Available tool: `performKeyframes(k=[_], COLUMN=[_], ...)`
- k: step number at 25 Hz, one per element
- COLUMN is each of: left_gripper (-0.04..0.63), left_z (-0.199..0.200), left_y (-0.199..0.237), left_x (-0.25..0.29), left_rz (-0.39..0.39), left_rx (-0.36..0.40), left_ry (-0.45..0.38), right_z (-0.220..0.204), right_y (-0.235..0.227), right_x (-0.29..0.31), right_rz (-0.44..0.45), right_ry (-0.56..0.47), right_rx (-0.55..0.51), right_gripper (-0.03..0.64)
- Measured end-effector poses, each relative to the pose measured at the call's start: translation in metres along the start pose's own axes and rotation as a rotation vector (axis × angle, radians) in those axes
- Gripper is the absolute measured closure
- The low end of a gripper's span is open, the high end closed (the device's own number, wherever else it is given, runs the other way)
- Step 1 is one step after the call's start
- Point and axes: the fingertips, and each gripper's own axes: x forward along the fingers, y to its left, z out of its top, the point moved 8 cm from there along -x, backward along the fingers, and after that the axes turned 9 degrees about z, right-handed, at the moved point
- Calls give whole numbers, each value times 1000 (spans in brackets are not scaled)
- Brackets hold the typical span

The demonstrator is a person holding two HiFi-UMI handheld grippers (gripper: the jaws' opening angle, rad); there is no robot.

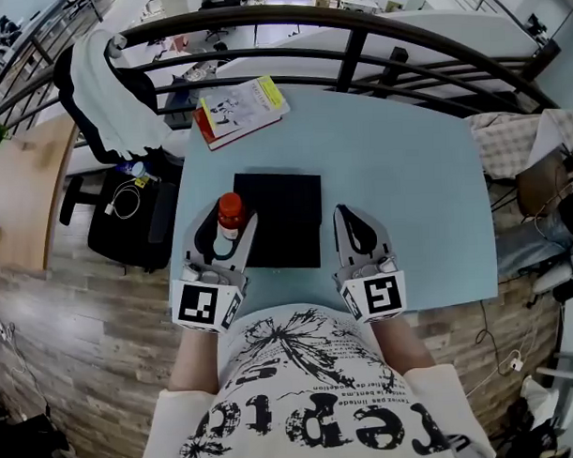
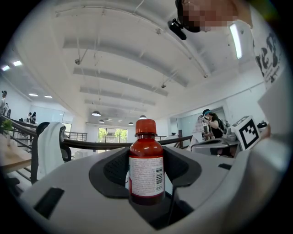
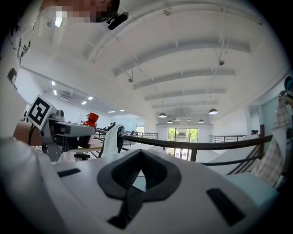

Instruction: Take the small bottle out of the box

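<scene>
Nearest the camera a printed shirt (image 1: 311,401) is seen at the bottom of the head view. At the far left, a white garment (image 1: 113,84) is draped over a chair beside the table (image 1: 406,163). The left tool (image 1: 232,227) is clamped on the small bottle (image 1: 230,212), which is held upright between the pads, its red cap on top. The bottle is seen just at the left edge of the black box (image 1: 281,214), apparently outside it; whether its base rests on the table cannot be told. Next comes the box itself, lying flat and dark in the middle of the table. To its right the right tool (image 1: 354,232) is held with its jaws together and nothing between them.

The bottle is judged to be light and stiff, with a smooth labelled wall that could slip under a loose grip. It is best taken across the labelled body, below the shoulder, as it is now, rather than by the narrower cap.
</scene>
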Motion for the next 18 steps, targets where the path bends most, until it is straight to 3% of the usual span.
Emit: performKeyframes(k=[18], left_gripper=[365], left_z=[-5], left_y=[-4], left_x=[1], left_rz=[-1], left_rx=[5], left_ry=[30], right_z=[-5], right_y=[1], right_x=[3], right_rz=[20], right_ry=[20], right_rx=[-10], right_gripper=[607])
